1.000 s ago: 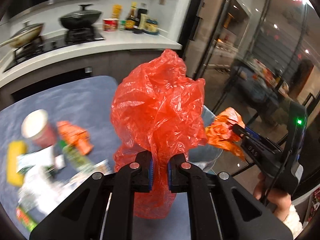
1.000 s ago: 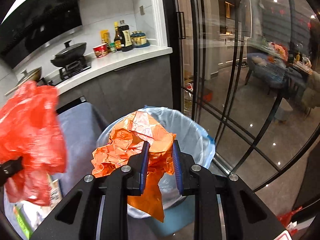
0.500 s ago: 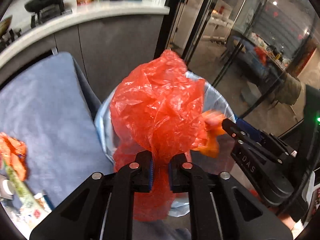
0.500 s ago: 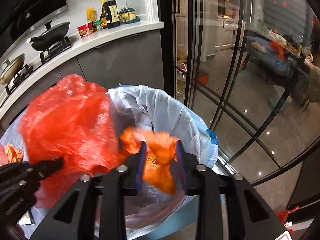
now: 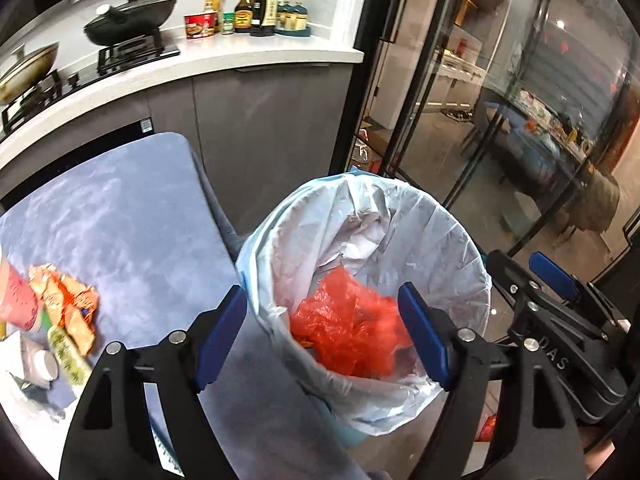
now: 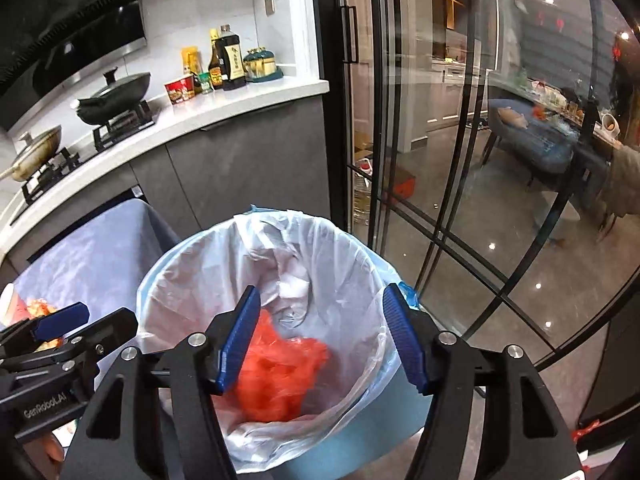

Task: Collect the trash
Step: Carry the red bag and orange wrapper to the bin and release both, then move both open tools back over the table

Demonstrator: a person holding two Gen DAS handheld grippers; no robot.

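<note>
We are holding both tongs over the bin (image 5: 460,248), a round pale blue bin lined with a thin white bag (image 6: 320,248) whose edge is folding over the rim. The bin is sitting in the lower middle of both views, just beside the corner of a table draped in a grey-blue cloth (image 5: 120,220). Inside the bin a crumpled red plastic bag (image 5: 352,328) is lying low against the liner, with a sliver of orange wrapper showing at its lower left edge in the left view; we are seeing the same red bag (image 6: 280,372) in the right view, near the bottom of the liner. Our left gripper (image 5: 320,340) is spreading its jaws wider, released, with nothing pressed between its blue pads; the red bag is showing in the gap but lying down in the bin, apart from the pads. Our right gripper (image 6: 320,340) is likewise opening, released and gripping nothing, with the bin's contents showing between its fingers. At the left edge of the left view, more trash is waiting on the cloth: a red paper cup (image 5: 16,300), orange snack wrappers (image 5: 68,304), a green packet and some white scraps. In the upper left of both views a white counter (image 5: 240,56) is carrying two lidded pans on a stove, a red instant-noodle cup and several sauce bottles.
</note>
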